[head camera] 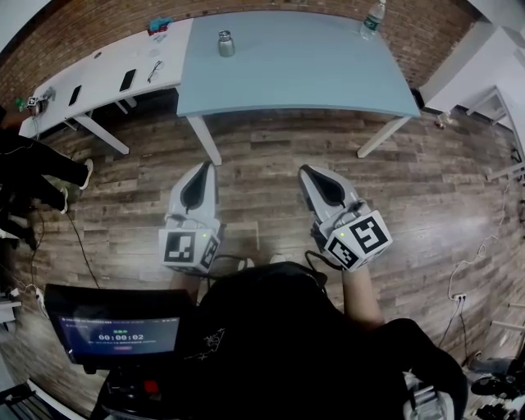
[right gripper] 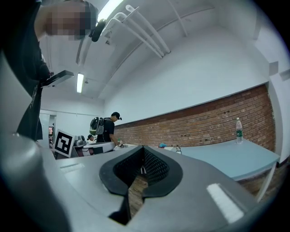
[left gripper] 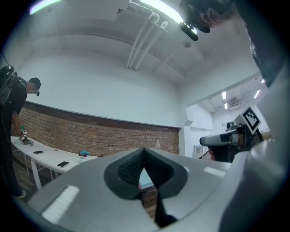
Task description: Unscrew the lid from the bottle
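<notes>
A small steel bottle [head camera: 225, 43] with a lid stands upright near the far left of the light blue table [head camera: 312, 74]; in the right gripper view the steel bottle [right gripper: 178, 149] is tiny. A clear plastic water bottle [head camera: 373, 18] stands at the table's far right corner, and the right gripper view shows this plastic bottle [right gripper: 238, 130] too. My left gripper [head camera: 203, 166] and right gripper [head camera: 305, 171] hover over the wooden floor, well short of the table, both pointing toward it. Both are shut with nothing between their jaws.
A white table [head camera: 98, 74] with phones and small items adjoins the blue one on the left. A person's legs [head camera: 41, 176] are at the left edge. A screen [head camera: 115, 332] sits at the lower left. Cables lie on the floor.
</notes>
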Demonstrator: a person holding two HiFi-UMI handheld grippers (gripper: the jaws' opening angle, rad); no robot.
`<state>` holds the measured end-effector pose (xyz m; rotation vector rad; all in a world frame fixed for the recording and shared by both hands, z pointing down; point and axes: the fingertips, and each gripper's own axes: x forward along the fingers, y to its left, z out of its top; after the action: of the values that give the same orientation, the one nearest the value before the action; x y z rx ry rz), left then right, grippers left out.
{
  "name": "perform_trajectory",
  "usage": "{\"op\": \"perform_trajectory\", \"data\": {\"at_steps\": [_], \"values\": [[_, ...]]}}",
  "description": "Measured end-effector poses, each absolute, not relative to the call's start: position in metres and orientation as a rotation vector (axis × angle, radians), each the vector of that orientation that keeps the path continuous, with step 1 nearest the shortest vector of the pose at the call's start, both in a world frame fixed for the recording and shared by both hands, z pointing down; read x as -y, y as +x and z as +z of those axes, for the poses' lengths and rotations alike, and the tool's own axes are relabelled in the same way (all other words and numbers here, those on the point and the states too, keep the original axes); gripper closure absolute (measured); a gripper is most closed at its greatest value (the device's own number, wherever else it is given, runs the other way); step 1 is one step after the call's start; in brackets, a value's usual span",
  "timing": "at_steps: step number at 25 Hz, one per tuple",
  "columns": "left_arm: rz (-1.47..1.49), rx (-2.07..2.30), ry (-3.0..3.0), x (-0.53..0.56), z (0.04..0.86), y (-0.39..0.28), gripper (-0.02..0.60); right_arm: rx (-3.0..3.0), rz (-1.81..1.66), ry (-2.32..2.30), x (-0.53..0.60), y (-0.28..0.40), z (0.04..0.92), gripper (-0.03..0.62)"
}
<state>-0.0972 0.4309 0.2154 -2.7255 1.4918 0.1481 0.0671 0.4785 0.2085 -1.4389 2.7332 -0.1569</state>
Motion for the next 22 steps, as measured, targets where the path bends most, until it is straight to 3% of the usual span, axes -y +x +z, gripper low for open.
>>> {"op": "perform_trajectory", "data": {"at_steps": [22], "values": [[0.137,-1.427,-2.799,-0.414,0.227,-0.158,0.583,-2.712,-0.169,-1.554,-0.475,0.011,0.206,0.591]]}}
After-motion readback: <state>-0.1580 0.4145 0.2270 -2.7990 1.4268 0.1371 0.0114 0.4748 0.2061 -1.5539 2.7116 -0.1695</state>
